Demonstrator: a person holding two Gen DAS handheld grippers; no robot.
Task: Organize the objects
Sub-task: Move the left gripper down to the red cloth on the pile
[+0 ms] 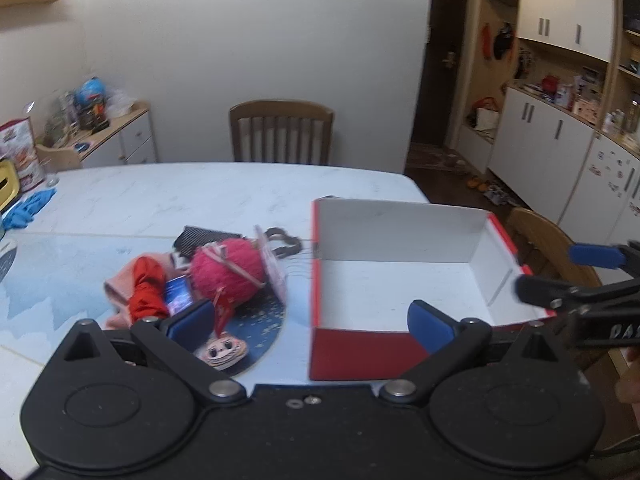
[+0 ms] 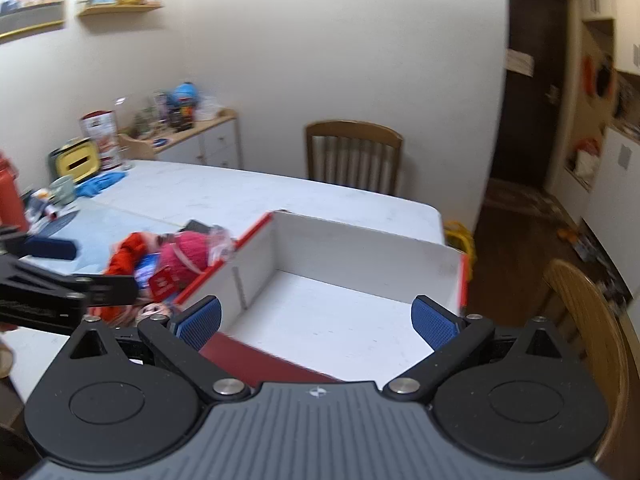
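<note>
Left gripper [image 1: 310, 322]: jaws spread wide, holding nothing, above the tabletop [image 1: 168, 196] near edge. Object pile, including pink yarn ball [image 1: 228, 270] and red cloth [image 1: 146, 290], lies mid-tabletop, just left of red box [image 1: 360, 350]. Right gripper [image 2: 316, 320]: jaws wide apart, empty, over the box interior.

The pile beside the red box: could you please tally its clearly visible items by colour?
Pink: 2, fuzzy ball, cloth
Red: 1, folded fabric
Black: 2, mesh pouch, dark ring
Blue: 1, small card
Total: 6; the box holds nothing visible.
</note>
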